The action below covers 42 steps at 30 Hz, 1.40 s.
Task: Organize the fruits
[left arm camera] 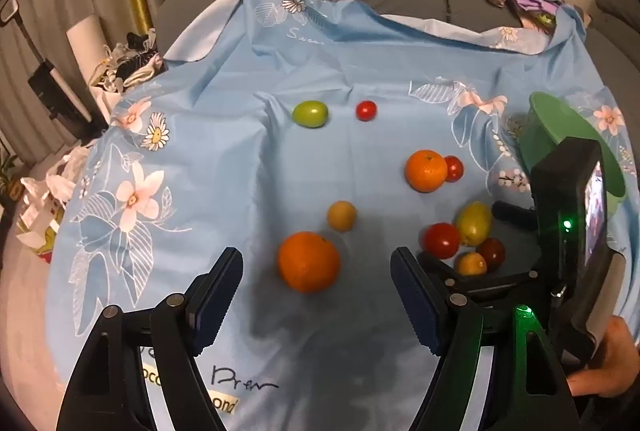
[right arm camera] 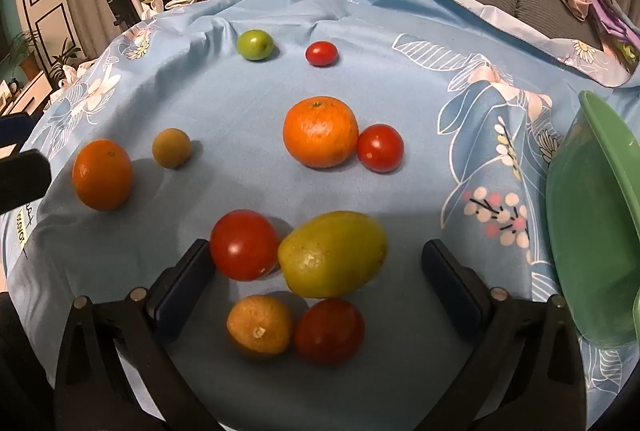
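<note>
Right between the spread fingers of the right gripper (right arm camera: 318, 281) sits a tight cluster: a red tomato (right arm camera: 244, 245) by the left pad, a yellow-green oval fruit (right arm camera: 334, 255) touching it, and a small orange citrus (right arm camera: 259, 325) and dark red tomato (right arm camera: 329, 331) nearer the wrist. Jaws wide open, nothing pinched. Off to this gripper's right leans the green bowl (right arm camera: 592, 231), looking empty as far as can be seen, so sorting seems barely begun.

Over on the left gripper (left arm camera: 316, 305), fingers are open too, hovering just short of a big orange (left arm camera: 309, 262), with a small tan fruit (left arm camera: 342, 216) just beyond it. Further ahead lie another orange (right arm camera: 320, 132) touching a tomato (right arm camera: 380, 148), then a green fruit (right arm camera: 255, 45) and a small tomato (right arm camera: 321, 53), all on the blue floral cloth (right arm camera: 224, 103).

Looks like the picking stage: each hand must settle on one fruit, close without nudging neighbours, and carry it to the bowl.
</note>
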Each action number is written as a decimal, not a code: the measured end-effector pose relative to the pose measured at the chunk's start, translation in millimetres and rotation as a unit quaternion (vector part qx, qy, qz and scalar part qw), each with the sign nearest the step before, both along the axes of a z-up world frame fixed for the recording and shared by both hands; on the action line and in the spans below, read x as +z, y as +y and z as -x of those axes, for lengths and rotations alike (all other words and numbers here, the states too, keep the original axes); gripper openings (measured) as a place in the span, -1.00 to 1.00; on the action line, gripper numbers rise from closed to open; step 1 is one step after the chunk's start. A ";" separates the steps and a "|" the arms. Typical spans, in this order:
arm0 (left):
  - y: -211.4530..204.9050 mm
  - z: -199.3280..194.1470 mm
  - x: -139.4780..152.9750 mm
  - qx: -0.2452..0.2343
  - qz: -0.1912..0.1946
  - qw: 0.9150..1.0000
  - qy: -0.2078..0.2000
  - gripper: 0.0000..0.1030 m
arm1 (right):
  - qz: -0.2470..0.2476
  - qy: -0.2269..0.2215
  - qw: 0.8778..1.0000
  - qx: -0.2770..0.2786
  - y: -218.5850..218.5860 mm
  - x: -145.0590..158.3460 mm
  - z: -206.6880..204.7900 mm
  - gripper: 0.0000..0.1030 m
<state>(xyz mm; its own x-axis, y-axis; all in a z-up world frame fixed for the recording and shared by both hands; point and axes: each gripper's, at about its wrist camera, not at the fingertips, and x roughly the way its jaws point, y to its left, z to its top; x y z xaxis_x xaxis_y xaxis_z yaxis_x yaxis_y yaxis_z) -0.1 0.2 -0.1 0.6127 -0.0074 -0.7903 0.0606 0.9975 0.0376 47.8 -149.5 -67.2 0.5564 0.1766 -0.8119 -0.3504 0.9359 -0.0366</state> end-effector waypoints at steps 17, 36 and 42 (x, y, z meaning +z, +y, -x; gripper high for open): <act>25.9 11.1 -10.2 0.014 0.058 0.998 0.027 0.48 | -0.018 0.006 0.999 -0.042 -3.1 17.3 6.6 0.99; 9.2 18.0 56.2 -0.007 0.004 1.000 -0.025 0.48 | -0.056 -0.058 0.996 -0.023 -19.5 148.4 63.1 1.00; 6.0 24.0 70.8 -0.007 0.005 0.999 -0.044 0.48 | -0.065 -0.075 0.995 -0.020 -21.3 161.8 76.1 1.00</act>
<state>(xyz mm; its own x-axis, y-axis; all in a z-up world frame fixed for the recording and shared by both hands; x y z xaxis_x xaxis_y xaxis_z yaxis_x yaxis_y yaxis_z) -24.1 6.2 70.7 0.6790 -0.0235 -0.7338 0.0715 0.9969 0.0342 -28.3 -170.8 94.6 0.6789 0.2492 -0.6907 -0.3121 0.9494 0.0357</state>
